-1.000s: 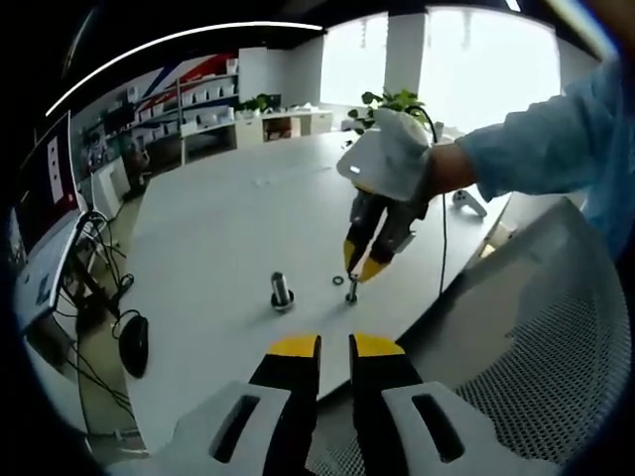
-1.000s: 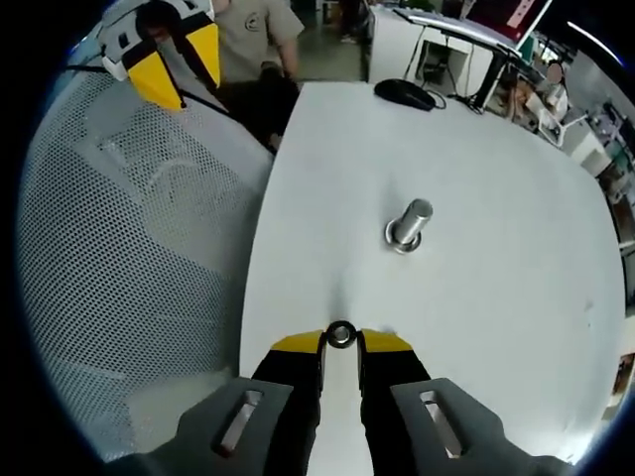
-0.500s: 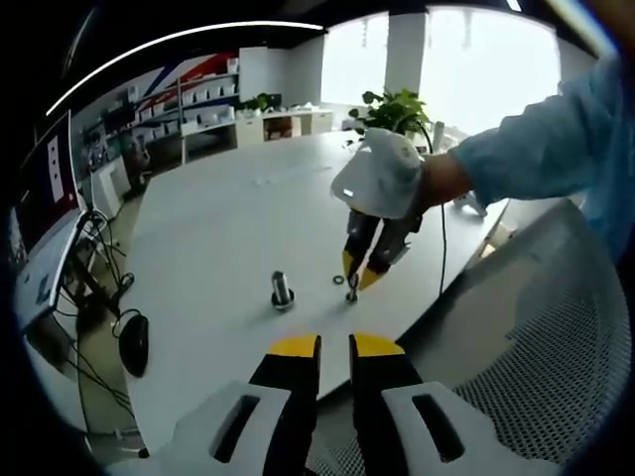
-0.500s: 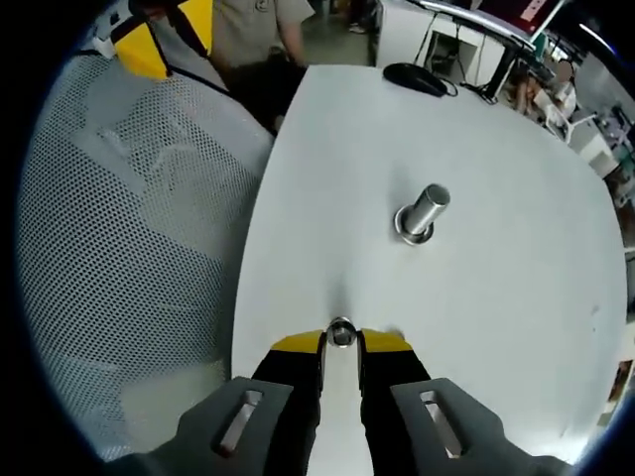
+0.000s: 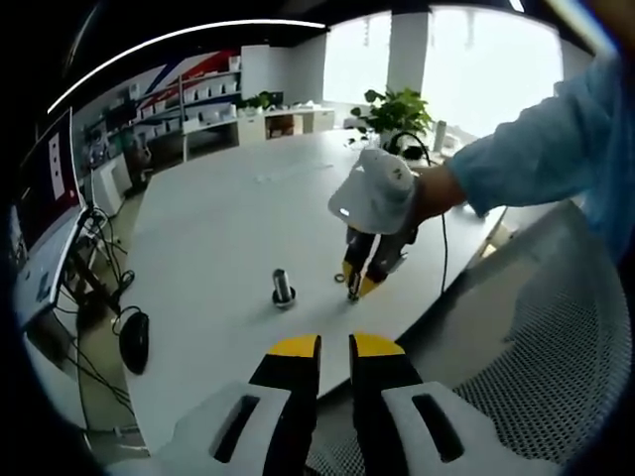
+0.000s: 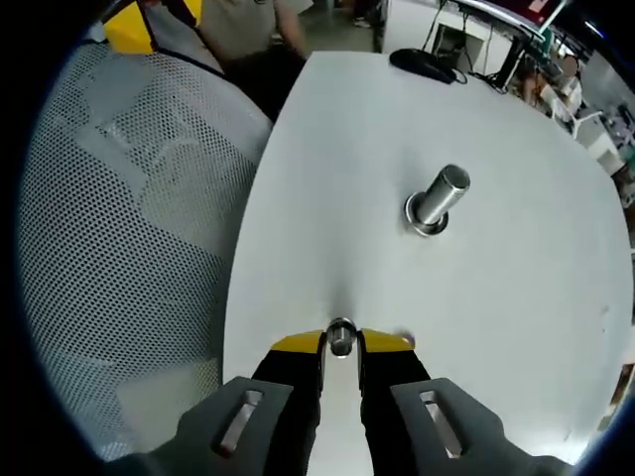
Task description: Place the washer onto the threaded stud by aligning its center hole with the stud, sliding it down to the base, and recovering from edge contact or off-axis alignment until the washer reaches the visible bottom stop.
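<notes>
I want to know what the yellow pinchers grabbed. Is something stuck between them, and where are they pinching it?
The right hand-held gripper pinches a small metal ring, the washer, by its edges between its yellow tips.

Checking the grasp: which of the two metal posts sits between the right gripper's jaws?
The small post, at the right gripper's tips by the table edge. The bigger post stands free, further in.

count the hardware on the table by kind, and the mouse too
tall metal stud: 1
small ring lying flat: 1
small metal piece between the right gripper's tips: 1
computer mouse: 1
total: 4
</notes>
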